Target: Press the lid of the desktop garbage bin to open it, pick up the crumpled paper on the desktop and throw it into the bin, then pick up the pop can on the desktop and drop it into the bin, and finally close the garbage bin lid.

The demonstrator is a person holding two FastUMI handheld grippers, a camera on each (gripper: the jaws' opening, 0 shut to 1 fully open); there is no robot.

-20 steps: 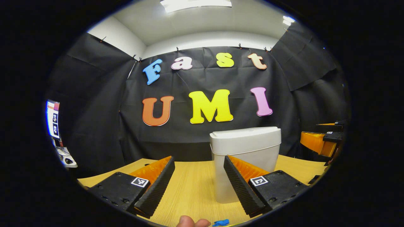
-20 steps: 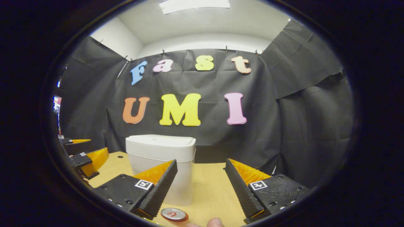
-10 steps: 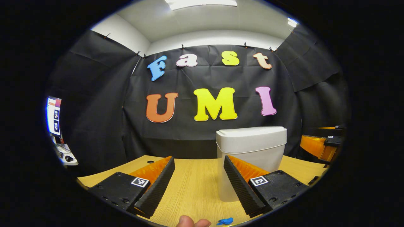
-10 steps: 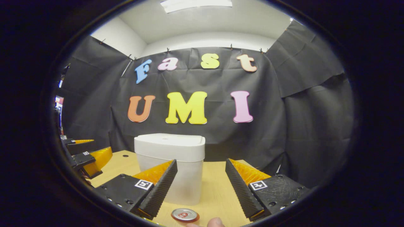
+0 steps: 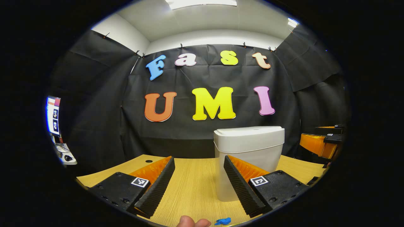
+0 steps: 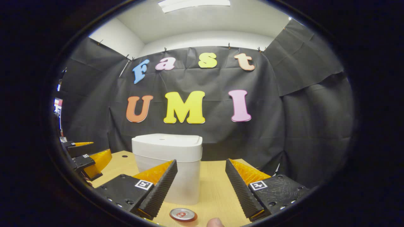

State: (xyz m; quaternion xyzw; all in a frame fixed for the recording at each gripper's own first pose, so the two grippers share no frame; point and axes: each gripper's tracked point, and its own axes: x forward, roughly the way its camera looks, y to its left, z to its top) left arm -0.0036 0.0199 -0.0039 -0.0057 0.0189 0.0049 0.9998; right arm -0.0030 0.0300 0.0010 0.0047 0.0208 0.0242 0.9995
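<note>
- Left gripper (image 5: 199,181): jaws spread wide, holding nothing, hanging low over the wooden desktop (image 5: 192,186).
- Right gripper (image 6: 200,181): likewise wide apart and empty.
- Garbage bin (image 5: 247,157): lid (image 5: 249,130) down; ahead and right of the left gripper, ahead and left of the right one, between the two. Neither looks clearly nearer.
- Pop can (image 6: 183,215): upright, just below the right gripper's fingers.

Bin (image 6: 167,167) on worktop (image 6: 214,189), before booth wall; pop can (image 6: 183,215) in front of bin, nearer camera; crumpled paper (image 5: 223,221) near worktop's front edge.
</note>
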